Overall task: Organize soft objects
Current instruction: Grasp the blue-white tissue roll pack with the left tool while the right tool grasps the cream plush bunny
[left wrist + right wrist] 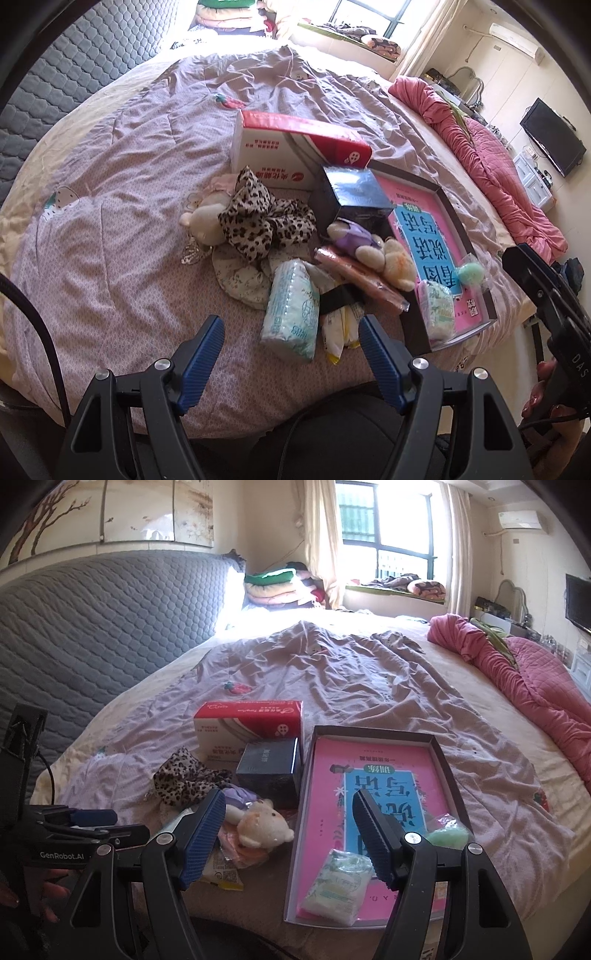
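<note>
Soft things lie heaped on the bed: a leopard-print cloth (258, 218) (184, 779), a tissue pack (291, 314), a cream plush bear (397, 264) (264, 827), a purple plush (354, 236) and a white plush (207, 221). A shallow dark box (448, 206) (373, 734) holds a pink book, a small tissue pack (437, 310) (338, 886) and a green pompom (471, 275) (448, 832). My left gripper (291, 332) hangs open just short of the tissue pack. My right gripper (288, 808) is open above the bear and the box's left wall, holding nothing.
A red-and-white carton (295, 147) (247, 727) and a dark blue box (354, 192) (267, 766) stand behind the pile. A pink quilt (491, 158) (528, 672) lies along the right side. The grey headboard (96, 627) is at the left.
</note>
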Action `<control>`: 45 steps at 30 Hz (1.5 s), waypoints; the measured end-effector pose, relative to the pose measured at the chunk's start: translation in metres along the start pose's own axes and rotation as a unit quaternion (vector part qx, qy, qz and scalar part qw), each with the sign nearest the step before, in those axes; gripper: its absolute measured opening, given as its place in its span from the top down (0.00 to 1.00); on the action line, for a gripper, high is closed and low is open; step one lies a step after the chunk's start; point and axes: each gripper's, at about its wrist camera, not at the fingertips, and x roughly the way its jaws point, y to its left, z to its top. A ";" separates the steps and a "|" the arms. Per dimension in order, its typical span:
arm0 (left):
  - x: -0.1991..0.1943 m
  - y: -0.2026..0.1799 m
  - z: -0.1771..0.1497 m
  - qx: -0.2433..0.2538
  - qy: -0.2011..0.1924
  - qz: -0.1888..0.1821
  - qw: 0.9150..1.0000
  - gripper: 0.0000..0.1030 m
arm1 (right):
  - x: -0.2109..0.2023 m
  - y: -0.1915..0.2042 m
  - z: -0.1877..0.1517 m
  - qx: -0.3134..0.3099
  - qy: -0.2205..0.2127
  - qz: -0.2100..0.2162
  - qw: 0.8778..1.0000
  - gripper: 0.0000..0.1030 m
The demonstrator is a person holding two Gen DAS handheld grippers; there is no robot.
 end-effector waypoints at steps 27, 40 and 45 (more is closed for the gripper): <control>0.050 0.012 -0.010 -0.022 0.036 -0.029 0.999 0.28 | 0.052 0.008 -0.021 -0.014 0.066 0.013 0.998 0.29; 0.060 0.017 -0.009 -0.030 0.036 -0.053 0.998 0.36 | 0.109 0.013 -0.024 -0.061 0.118 0.038 0.990 0.29; 0.061 0.017 -0.009 -0.028 0.034 -0.066 0.997 0.41 | 0.124 0.015 -0.025 -0.067 0.127 0.054 0.988 0.29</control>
